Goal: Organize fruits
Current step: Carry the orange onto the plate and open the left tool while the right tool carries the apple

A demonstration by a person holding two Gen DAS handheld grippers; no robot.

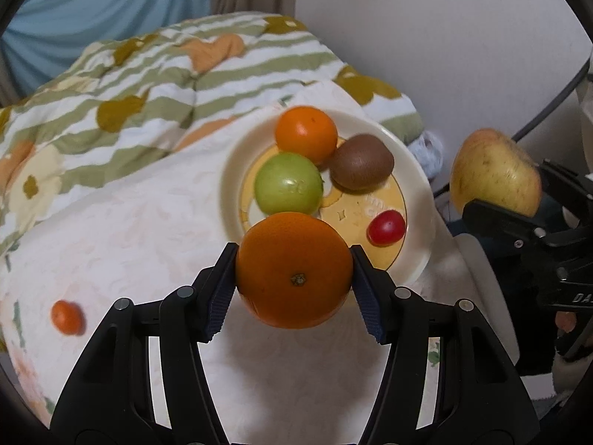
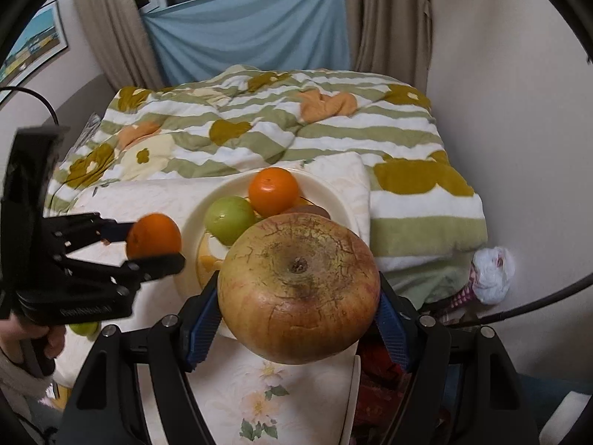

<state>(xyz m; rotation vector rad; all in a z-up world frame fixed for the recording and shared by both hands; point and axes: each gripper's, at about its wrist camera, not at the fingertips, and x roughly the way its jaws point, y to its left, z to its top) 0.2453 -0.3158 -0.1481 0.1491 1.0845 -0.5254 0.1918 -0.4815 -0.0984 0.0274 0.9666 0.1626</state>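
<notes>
Four fruits lie on the plate (image 1: 417, 200); only the left wrist view shows its red one (image 1: 385, 227). Beside the plate, left gripper (image 1: 294, 270) clamps one orange (image 1: 294, 270), right gripper (image 2: 298, 289) one apple (image 2: 298, 289).

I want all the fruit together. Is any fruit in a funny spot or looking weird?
Yes. A small orange fruit lies alone on the bedcover, away from the plate with the others. The apple in the right gripper has brown, cracked skin around its stem.

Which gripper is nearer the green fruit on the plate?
Left. The left gripper, holding an orange, is right beside the green fruit; the right gripper, holding an apple, sits farther back.
</notes>
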